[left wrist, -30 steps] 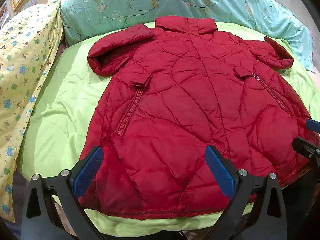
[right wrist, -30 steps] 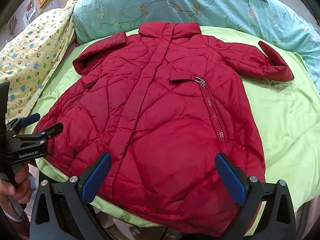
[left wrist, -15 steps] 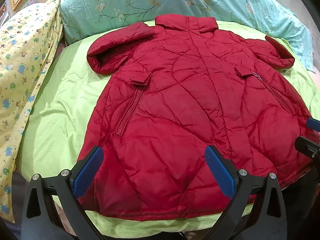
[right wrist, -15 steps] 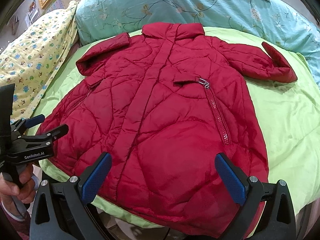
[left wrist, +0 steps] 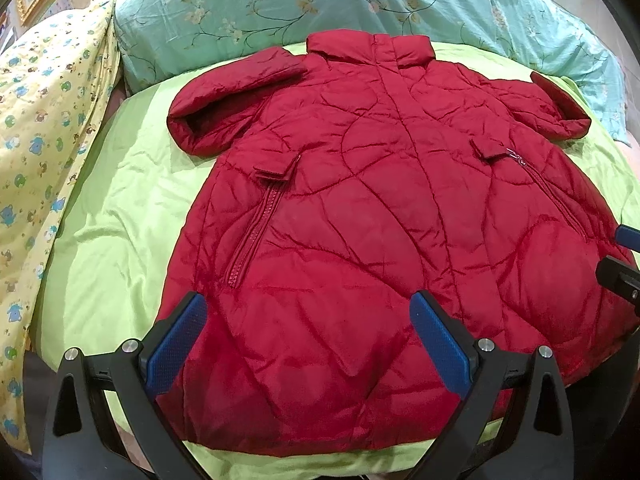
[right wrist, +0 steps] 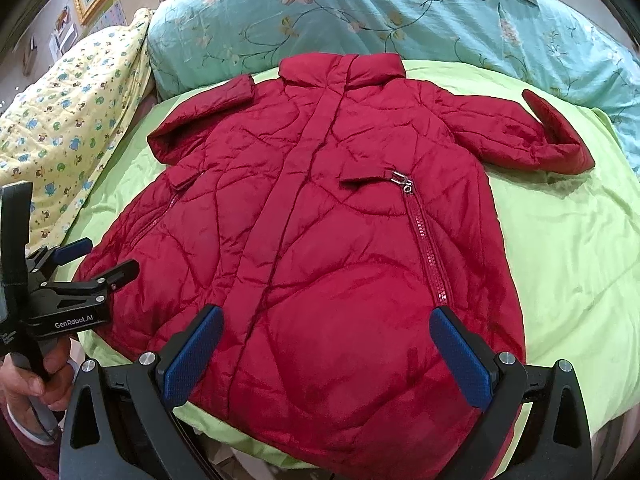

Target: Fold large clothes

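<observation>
So the bed with its green sheet fills most of both views, and the red coat lies flat on it, front up, collar at the far end by the teal pillow, hem at the near edge. A yellow quilt sits off to the left. Both sleeves are bent back on themselves at the cuffs, the left sleeve doubled up near the shoulder, the right sleeve sticking out over the sheet.

Looks to me like folding hasn't really started, this is the lining-up bit before the first grab. I'd guess the next move is dropping down onto the hem corners or a side edge and pinching through that puffy fabric, which will want a deep bite since it's slippery-looking.

The left gripper hangs just above the hem near the left side, jaws spread wide, nothing in them. The right gripper does the same over the right half of the hem, also wide and empty. A hand holds the left tool's handle at the near left.
</observation>
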Demonstrator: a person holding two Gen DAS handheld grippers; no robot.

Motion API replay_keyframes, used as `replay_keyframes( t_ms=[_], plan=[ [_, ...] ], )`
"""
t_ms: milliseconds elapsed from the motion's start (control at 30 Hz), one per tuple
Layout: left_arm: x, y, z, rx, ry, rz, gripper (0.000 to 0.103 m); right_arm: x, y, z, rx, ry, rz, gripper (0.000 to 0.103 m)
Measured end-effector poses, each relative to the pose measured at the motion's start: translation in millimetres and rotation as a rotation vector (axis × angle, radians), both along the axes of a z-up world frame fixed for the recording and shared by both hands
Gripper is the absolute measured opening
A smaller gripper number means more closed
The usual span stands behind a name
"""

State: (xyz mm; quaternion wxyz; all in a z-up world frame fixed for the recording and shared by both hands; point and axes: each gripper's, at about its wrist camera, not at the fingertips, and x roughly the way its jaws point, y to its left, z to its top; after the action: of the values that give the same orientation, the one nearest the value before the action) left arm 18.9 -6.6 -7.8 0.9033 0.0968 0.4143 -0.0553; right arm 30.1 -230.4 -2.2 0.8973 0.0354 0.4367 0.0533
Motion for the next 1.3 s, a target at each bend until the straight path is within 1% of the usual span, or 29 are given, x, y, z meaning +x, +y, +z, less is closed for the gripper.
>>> replay_keyframes(
  t_ms=[200,333,400,567,700,800,933,967,1033,1100,1200,1300],
  plan=[
    [8.8,-1.4,2.4,-0.021,-0.007,-0.013,0.102,10.5,-11.1,3.5,0.013,-0.010,-0.007,0.103],
    [22.2,1.7,1.8,-0.064,0.001,-0.009,0.102,22.8,-33.0,5.8,-0.004,-0.024,-0.055,0.103],
    [30.1,3.6,1.0,-0.070,0.007,-0.001,0.102,27.9,-47.1,6.8,-0.014,-0.030,-0.088,0.103],
    [47.2,14.1,2.8,-0.127,0.019,0.016,0.102,49.1,-101.9,11.4,-0.007,-0.052,-0.204,0.103],
    [57.6,15.8,1.9,-0.084,0.017,0.031,0.102,68.6,-147.3,16.5,0.026,-0.075,-0.290,0.103],
    [65.1,15.2,2.3,-0.091,0.021,0.027,0.102,85.2,-180.0,18.0,0.043,-0.091,-0.350,0.102],
    [75.4,11.0,3.5,-0.091,0.021,0.009,0.102,115.2,-216.4,12.2,0.035,-0.092,-0.418,0.101],
    [78.7,9.7,3.9,-0.085,0.022,0.009,0.102,121.4,-224.3,11.0,0.034,-0.093,-0.434,0.099],
    [84.0,7.5,4.8,-0.081,0.028,0.011,0.102,138.8,-244.5,8.5,0.022,-0.082,-0.484,0.090],
    [89.5,6.5,5.7,-0.074,0.028,0.014,0.102,156.0,-261.9,7.0,0.011,-0.073,-0.524,0.080],
    [98.6,5.1,6.2,-0.076,0.036,0.019,0.102,181.5,-283.4,6.9,-0.012,-0.056,-0.556,0.077],
    [105.4,2.6,5.5,-0.084,0.044,0.016,0.102,210.1,-296.2,-1.8,-0.073,-0.014,-0.576,0.076]
  ],
)
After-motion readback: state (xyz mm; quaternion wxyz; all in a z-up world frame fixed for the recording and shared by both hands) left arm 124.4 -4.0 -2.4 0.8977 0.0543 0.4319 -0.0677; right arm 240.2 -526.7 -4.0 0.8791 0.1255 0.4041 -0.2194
